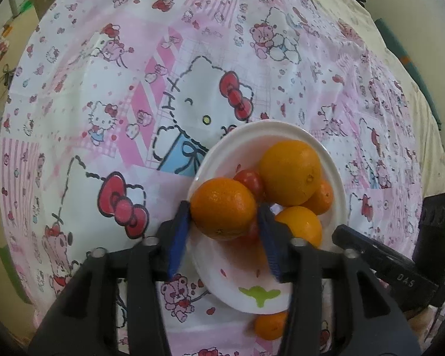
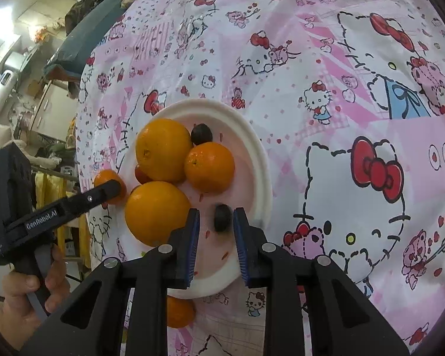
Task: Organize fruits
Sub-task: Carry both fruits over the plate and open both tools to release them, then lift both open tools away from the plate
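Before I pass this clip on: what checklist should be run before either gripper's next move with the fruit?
1. Right gripper has let go of the dark fruit: ok, it is open, with gaps on both sides.
2. Dark fruit lies on the plate: ok.
3. Left gripper is free of the orange: cannot tell, the pads sit close on both sides.
4. That orange is seated inside the plate: cannot tell, it sits at the rim.
5. All fruit is gathered: not ok, a small orange lies on the tablecloth beside the plate.

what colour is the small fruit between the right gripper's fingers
Dark purple, almost black; the small fruit shows best in the right wrist view.
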Demonstrator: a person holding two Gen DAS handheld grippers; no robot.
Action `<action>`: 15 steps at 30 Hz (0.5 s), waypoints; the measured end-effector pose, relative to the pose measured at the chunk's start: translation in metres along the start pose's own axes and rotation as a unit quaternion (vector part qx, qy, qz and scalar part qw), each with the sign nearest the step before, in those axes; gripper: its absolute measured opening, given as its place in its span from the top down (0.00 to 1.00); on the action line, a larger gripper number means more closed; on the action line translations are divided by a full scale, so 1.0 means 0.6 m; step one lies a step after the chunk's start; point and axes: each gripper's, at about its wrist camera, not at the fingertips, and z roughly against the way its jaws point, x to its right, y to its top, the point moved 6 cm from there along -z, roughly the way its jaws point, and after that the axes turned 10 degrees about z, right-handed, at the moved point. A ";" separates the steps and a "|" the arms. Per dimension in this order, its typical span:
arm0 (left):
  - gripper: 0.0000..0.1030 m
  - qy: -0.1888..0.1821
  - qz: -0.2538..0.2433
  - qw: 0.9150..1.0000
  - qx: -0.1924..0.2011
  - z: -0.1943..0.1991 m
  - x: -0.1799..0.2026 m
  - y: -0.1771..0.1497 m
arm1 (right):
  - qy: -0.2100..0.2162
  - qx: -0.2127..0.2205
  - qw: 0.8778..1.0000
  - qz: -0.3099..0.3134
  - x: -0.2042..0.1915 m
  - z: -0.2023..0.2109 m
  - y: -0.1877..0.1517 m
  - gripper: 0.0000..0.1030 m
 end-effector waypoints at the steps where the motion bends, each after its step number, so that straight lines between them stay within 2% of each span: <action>1: 0.36 -0.005 0.002 1.000 0.001 0.002 0.000 -0.001 | 0.011 0.005 1.000 -0.003 -0.001 0.002 0.001 0.45; 4: 0.35 -0.003 -0.002 1.000 0.010 0.008 0.003 -0.002 | -0.008 0.018 1.000 0.007 -0.003 0.015 0.007 0.44; 15: 0.35 0.003 0.002 1.000 0.018 0.027 -0.008 -0.007 | -0.006 0.039 0.999 0.011 -0.015 0.049 0.014 0.44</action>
